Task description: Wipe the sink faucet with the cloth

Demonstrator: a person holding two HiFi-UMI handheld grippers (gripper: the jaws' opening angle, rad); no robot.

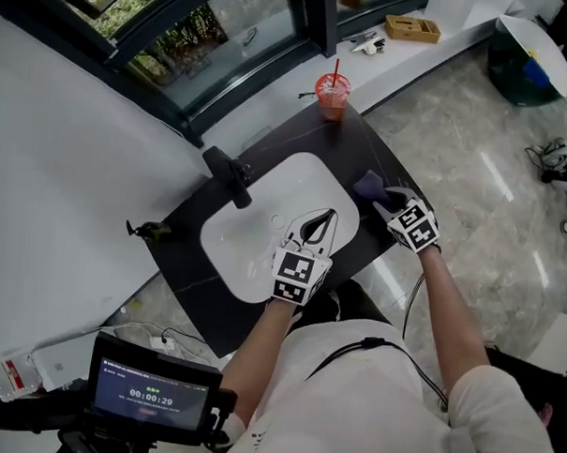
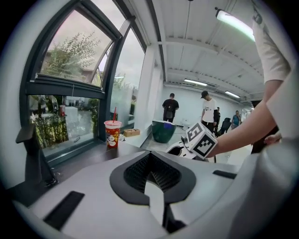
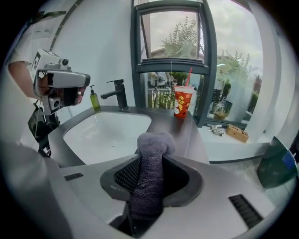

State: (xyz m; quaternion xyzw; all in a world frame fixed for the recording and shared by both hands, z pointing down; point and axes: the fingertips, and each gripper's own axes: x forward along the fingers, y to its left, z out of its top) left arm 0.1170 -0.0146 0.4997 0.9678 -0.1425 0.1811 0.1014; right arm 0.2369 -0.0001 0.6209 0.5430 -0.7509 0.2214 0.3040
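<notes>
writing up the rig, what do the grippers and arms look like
The left gripper and right gripper are white with black jaws; each carries a cube of black-and-white square markers. The person wears a cream short-sleeved shirt, and a thin black cable runs beside the right arm.

The head view looks steeply down from above the person's chest onto the whole dark counter [image 1: 371, 150], with the white sink [image 1: 300, 179] at its centre. The left gripper [image 1: 327, 219] view sits low over the sink and faces nearly level toward the counter's far corner, where the red cup [image 2: 112, 134] stands, and the room beyond. The right gripper [image 1: 383, 199] view rides at the counter's right edge, close behind its cloth [image 3: 152, 172], and faces across the sink to the faucet [image 3: 119, 94] and window. All three views share the cup, and each gripper view catches the other gripper.
</notes>
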